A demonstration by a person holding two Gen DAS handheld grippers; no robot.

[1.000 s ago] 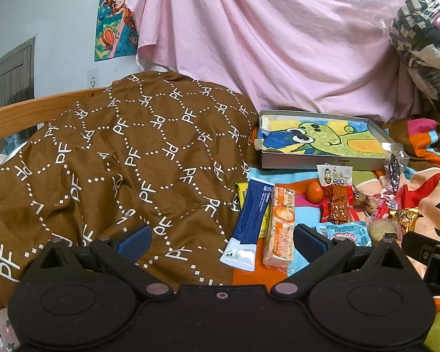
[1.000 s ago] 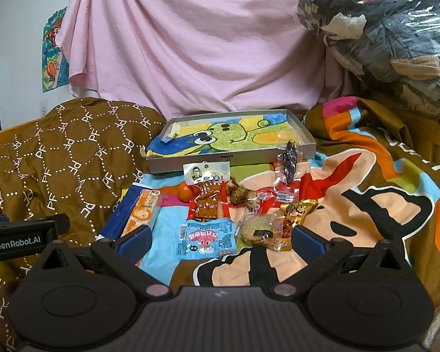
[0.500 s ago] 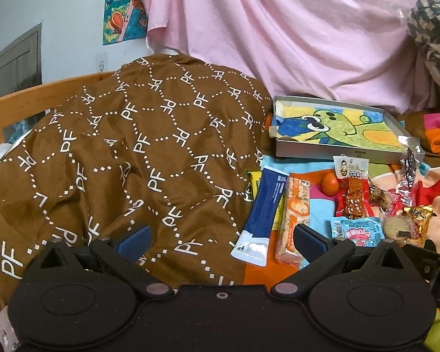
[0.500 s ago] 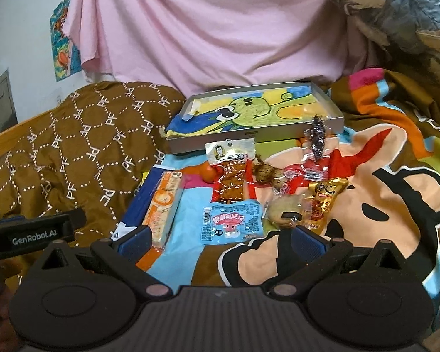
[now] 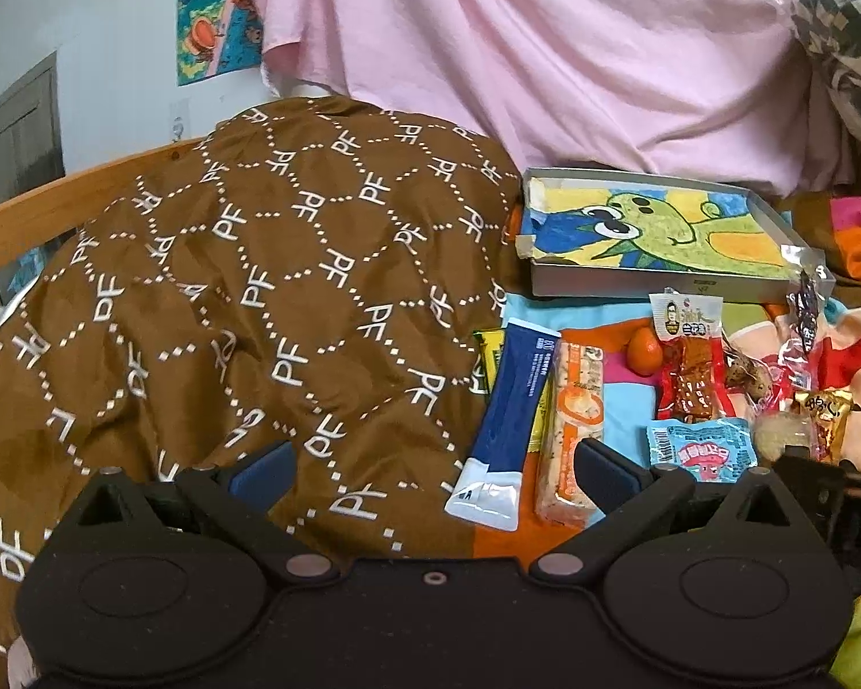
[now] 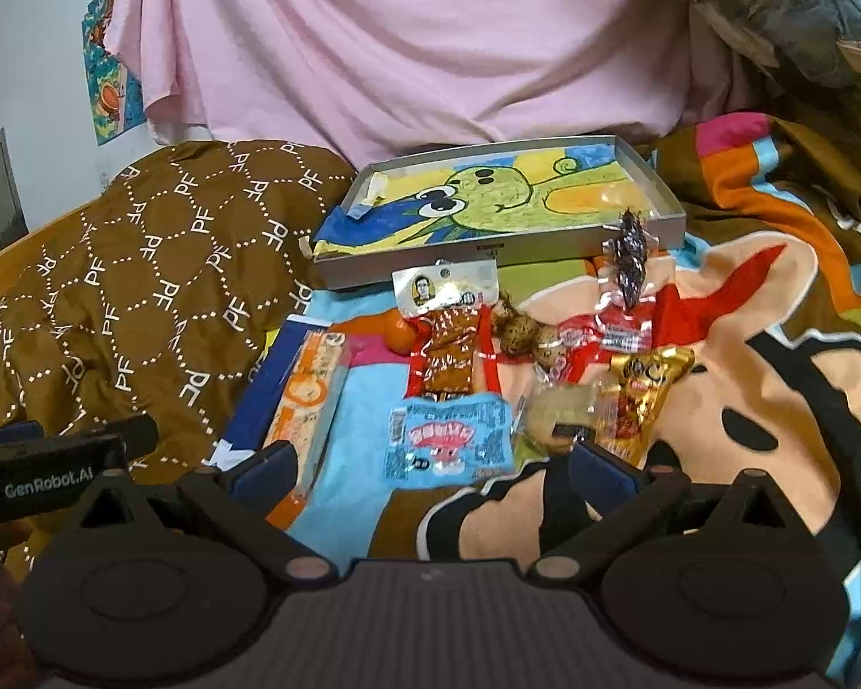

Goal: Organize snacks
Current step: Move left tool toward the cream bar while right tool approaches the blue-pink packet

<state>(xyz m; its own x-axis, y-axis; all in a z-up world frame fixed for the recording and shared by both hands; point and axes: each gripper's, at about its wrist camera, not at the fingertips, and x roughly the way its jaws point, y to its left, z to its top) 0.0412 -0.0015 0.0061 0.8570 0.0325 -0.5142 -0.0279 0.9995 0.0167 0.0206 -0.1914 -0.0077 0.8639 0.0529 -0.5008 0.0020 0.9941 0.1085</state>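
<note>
Both tongs, left point(image 5: 433, 465) and right point(image 6: 433, 468), are hovering agape and empty above the bed; snack packets point(image 6: 450, 442) are lying clustered just in front of the shallow tray point(image 6: 487, 252), none inside it.

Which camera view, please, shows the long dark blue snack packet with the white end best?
The left wrist view: the long dark blue snack packet lies there in full, white end nearest. In the right wrist view the orange-and-white snack bar hides most of it, leaving only an edge.
</note>
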